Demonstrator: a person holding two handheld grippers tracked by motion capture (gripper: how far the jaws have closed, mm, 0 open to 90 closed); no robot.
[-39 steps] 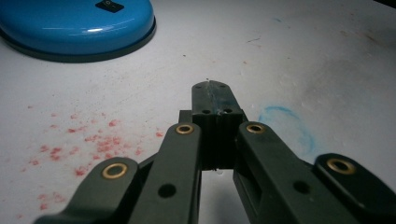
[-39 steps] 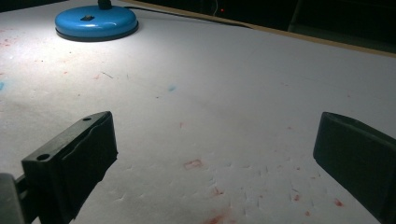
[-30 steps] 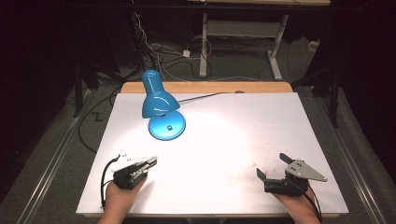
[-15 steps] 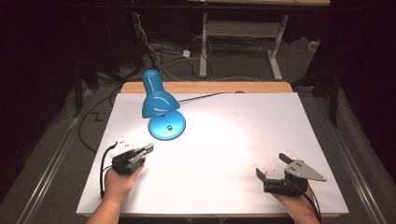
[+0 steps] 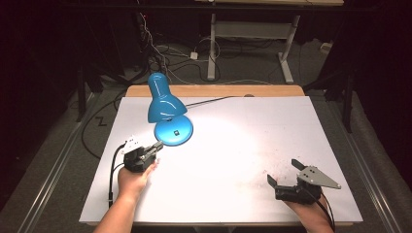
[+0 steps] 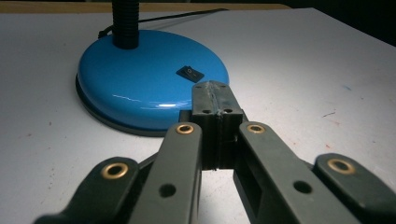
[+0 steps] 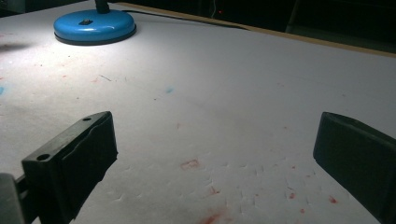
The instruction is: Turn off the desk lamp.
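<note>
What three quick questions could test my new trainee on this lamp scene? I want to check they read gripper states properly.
1. True or false: the left gripper has its jaws pressed together with nothing between them.
2. Which part of the blue lamp lies just ahead of the left gripper's tips: A) the shade, B) the base with its black switch, C) the cord?
3. How do the right gripper's jaws stand?

Key: 1 true; 2 B; 3 wide apart, empty, over the white table.
</note>
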